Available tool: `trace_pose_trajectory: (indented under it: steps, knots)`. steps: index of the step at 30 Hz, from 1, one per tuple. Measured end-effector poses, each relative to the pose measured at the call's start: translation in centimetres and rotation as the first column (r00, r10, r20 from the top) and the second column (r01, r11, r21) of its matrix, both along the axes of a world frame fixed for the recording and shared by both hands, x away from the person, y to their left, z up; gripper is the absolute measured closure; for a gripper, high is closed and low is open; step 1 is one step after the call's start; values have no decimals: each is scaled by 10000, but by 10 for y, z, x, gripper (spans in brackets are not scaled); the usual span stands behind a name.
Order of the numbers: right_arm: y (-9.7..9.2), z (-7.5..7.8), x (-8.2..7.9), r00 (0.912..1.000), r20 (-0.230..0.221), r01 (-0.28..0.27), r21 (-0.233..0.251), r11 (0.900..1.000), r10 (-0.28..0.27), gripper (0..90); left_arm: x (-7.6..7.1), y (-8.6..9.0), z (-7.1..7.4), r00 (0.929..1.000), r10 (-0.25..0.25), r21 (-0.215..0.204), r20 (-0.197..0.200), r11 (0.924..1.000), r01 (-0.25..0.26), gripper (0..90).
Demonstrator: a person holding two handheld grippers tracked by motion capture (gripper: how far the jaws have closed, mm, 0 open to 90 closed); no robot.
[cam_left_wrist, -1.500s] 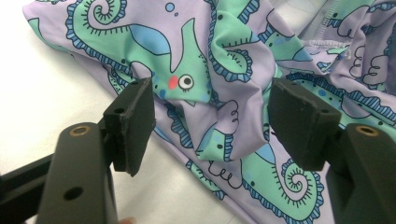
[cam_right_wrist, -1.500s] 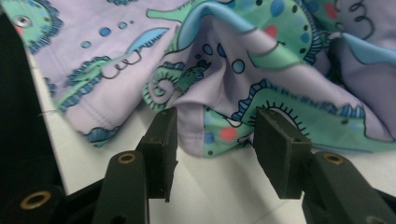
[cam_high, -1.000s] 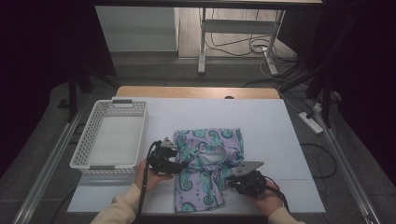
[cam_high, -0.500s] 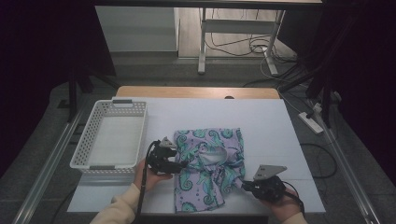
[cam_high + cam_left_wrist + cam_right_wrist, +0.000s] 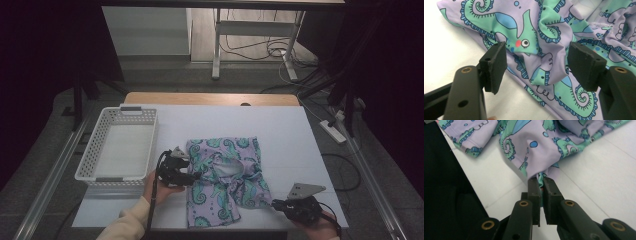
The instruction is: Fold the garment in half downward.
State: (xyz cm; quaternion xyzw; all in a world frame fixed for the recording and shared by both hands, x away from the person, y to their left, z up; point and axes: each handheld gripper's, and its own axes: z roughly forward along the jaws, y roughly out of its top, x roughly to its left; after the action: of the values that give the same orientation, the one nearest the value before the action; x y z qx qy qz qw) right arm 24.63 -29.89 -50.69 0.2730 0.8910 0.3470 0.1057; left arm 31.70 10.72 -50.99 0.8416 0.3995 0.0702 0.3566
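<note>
A lilac cloth (image 5: 225, 180) printed with green seahorses lies crumpled at the front middle of the white table (image 5: 285, 130). My left gripper (image 5: 192, 176) rests at the cloth's left edge. In the left gripper view its jaws (image 5: 536, 53) stand wide apart and open, with folds of the cloth (image 5: 544, 30) just beyond them and nothing pinched. My right gripper (image 5: 275, 204) is near the table's front right, shut on a corner of the cloth (image 5: 529, 142). In the right gripper view the fabric is pinched between the two pads (image 5: 541, 182) and drawn taut.
A white slotted basket (image 5: 85, 167) stands at the left of the table, close beside my left hand. The table's front edge runs just below the cloth and my right gripper. A desk frame and cables sit on the floor beyond the far edge.
My right gripper has moved right and towards the front edge, drawing the cloth's corner out with it. The left gripper has stayed put.
</note>
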Motion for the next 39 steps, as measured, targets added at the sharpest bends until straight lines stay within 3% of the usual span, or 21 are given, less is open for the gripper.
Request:
trace_pose_trajectory:
  steps: [13,19,26,30,34,39]
  knots:
    - [-27,-5,-7,9970,-103,758,-335,9966,-762,845,1,1,0,10000,23,-14,1,10000,-23,326]
    - [-15,5,-5,9940,702,846,-147,9963,-834,619,1,1,1,10000,10,16,7,10000,-10,326]
    - [14,14,-7,9945,1031,-195,341,9992,159,544,0,1,1,10000,33,-6,47,10000,-33,325]
    - [31,15,-5,9928,864,-877,521,9948,830,532,0,1,1,10000,51,-6,49,10000,-51,325]
    - [52,8,1,9883,488,-1457,255,9890,1444,513,0,1,1,10000,50,-12,67,10000,-50,325]
    - [70,-4,13,9847,60,-1739,-358,9841,1742,476,0,1,1,10000,53,-15,64,10000,-53,325]
